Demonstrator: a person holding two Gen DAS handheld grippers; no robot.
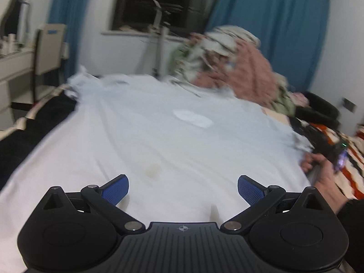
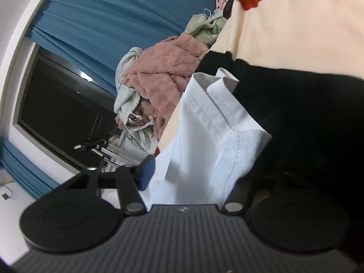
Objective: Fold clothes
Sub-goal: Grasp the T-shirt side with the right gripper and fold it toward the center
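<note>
A pale blue-white cotton garment (image 1: 159, 132) lies spread flat over a bed covered by a blanket of cream, orange and black patches (image 1: 350, 154), its cloth rumpled in shallow folds, with a white oval patch (image 1: 193, 118) near the middle and a faint brownish stain (image 1: 152, 170) close to the near edge. The left tool (image 1: 183, 190) hovers low over the near part of the garment, its two blue-padded fingers (image 1: 115, 190) spread wide and gripping nothing. At the garment's right edge the person's right hand (image 1: 323, 170) holds the right tool (image 2: 195, 170) against the cloth. In the right wrist view, which is rolled sideways, a stitched hem corner of the garment (image 2: 227, 122) runs in between the fingers; the left blue pad (image 2: 146, 174) sits against the fabric, while the other finger is hidden behind the cloth and a black part of the blanket (image 2: 295, 113), so whether the jaws are actually clamped on the hem cannot be told. Beyond the garment a heap of unfolded clothes (image 1: 238, 68) is piled at the far side of the bed, a fuzzy pink piece (image 2: 163, 72) on top with grey and pale green pieces around it. Behind stand teal-blue curtains (image 1: 273, 22), a dark window (image 1: 159, 0) and a metal stand (image 1: 159, 41).
</note>
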